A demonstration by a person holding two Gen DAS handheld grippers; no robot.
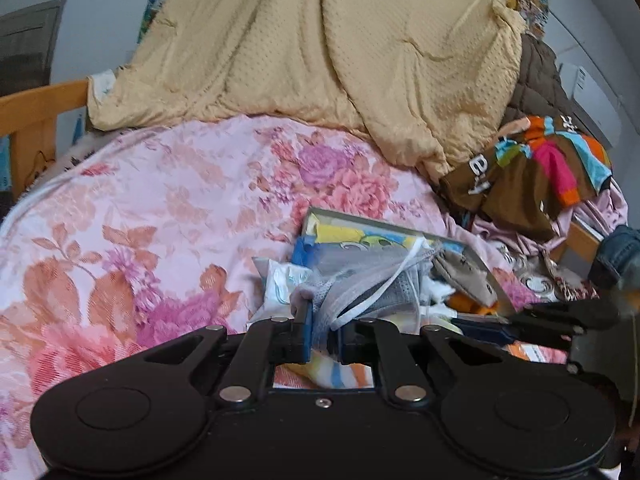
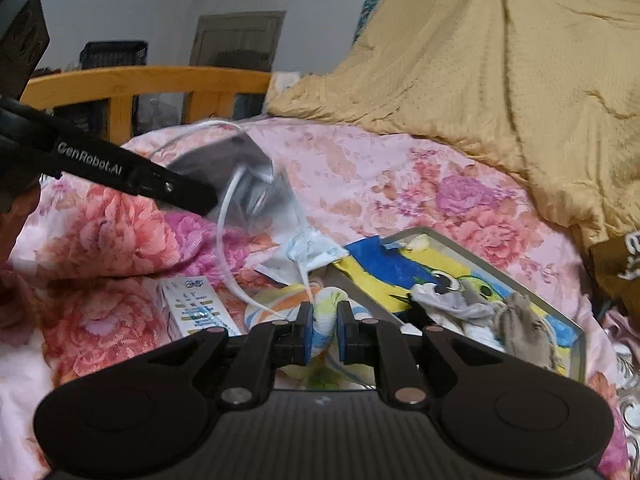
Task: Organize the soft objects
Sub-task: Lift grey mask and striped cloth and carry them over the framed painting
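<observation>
My left gripper (image 1: pixel 323 330) is shut on a grey mesh bag (image 1: pixel 360 280) with white straps and holds it up above the floral bed cover. In the right wrist view the bag (image 2: pixel 240 168) hangs from the left gripper's fingers (image 2: pixel 188 194), its white strap trailing down. My right gripper (image 2: pixel 323 330) is shut on a striped soft cloth (image 2: pixel 320 320) with yellow, blue and orange bands. A shallow tray (image 2: pixel 576 332) with a cartoon picture holds grey and tan soft items; it also shows in the left wrist view (image 1: pixel 472 246).
A tan quilt (image 1: pixel 340 48) is piled at the back of the bed. Colourful clothes (image 1: pixel 540 160) lie at the right. A small printed box (image 2: pixel 192 308) and white packets (image 1: pixel 280 284) lie on the cover. A wooden bed rail (image 2: pixel 148 84) runs behind.
</observation>
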